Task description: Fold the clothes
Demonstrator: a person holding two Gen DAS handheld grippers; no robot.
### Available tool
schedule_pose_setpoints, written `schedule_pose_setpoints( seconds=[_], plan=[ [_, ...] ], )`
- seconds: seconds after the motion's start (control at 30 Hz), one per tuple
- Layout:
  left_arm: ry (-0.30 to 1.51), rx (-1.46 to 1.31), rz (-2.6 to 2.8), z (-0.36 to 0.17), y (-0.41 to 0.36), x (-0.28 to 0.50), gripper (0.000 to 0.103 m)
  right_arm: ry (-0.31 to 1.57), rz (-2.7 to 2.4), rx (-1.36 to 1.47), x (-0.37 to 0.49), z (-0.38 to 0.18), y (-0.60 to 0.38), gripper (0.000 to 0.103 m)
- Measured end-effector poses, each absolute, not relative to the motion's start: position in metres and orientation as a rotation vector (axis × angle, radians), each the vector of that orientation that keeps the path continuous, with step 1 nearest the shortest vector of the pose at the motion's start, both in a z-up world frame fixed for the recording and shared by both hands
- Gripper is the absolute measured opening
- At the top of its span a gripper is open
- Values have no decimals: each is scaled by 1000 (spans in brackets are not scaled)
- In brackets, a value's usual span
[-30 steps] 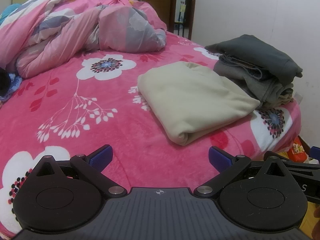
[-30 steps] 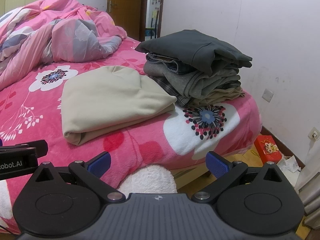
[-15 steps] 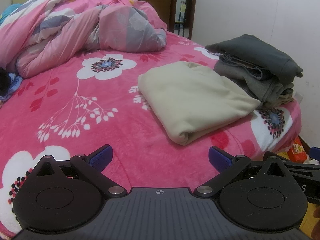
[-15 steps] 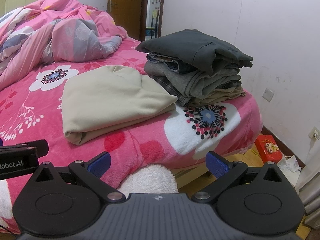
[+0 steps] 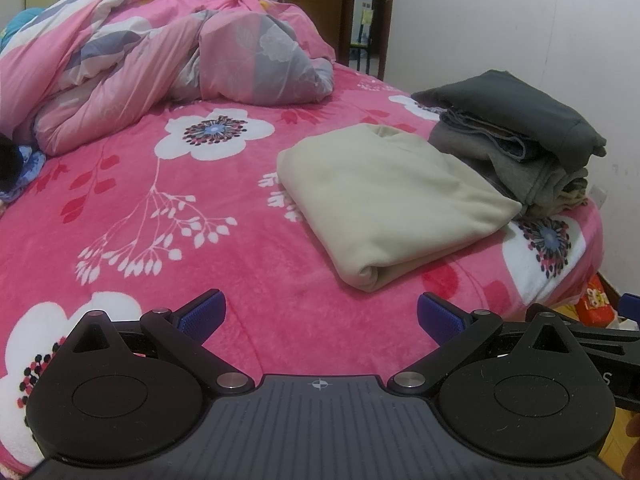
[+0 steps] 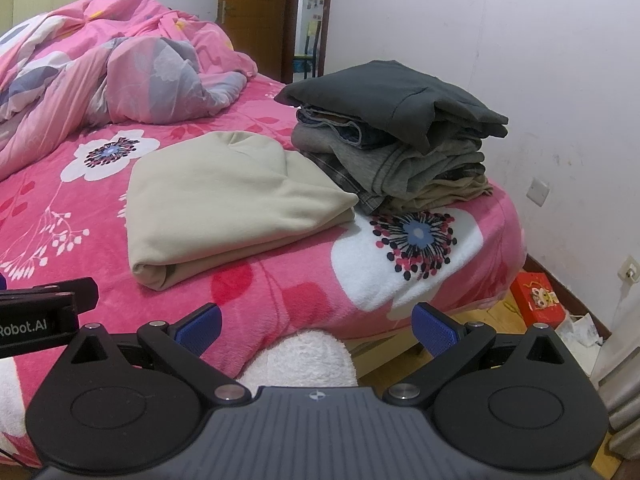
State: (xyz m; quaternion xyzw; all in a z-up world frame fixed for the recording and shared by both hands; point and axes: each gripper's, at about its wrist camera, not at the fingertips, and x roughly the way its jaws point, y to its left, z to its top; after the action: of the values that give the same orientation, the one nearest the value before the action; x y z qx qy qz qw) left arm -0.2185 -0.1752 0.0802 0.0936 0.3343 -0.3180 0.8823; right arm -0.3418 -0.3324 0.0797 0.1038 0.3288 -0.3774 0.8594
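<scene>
The cream top (image 5: 394,200) lies folded flat on the pink flower blanket (image 5: 168,208) on the bed. It sits just beside a pile of dark folded clothes (image 5: 516,148), and its far corner touches the bottom of that pile. The pile stands near the corner of the bed, close to the white wall.

The left tongs (image 5: 318,316) are wide open and hold nothing. The right tongs (image 6: 316,326) are wide open too, and they hold nothing. Both hang low at the near edge of the bed, apart from the cream top.

The top looks all folded, so the next job is likely to put it on the pile. To do that well, each pair of tongs should pinch one side of the thick rolled edge (image 6: 160,272) that faces us. They should bite through all the layers at once, or the top will fall open. Then lift both sides together, keep it level, and set it down square on the grey piece on top.

A bunched pink quilt (image 5: 160,60) lies at the far end of the bed, well out of the way.
</scene>
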Motion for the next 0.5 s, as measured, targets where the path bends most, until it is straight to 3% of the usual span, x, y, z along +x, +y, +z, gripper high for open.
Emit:
schedule_pose_setpoints(
  seconds=[0.5],
  plan=[
    [696,194,-661,81,-173,-218,103,692,-789,214,-340,80,-331,103]
  ],
)
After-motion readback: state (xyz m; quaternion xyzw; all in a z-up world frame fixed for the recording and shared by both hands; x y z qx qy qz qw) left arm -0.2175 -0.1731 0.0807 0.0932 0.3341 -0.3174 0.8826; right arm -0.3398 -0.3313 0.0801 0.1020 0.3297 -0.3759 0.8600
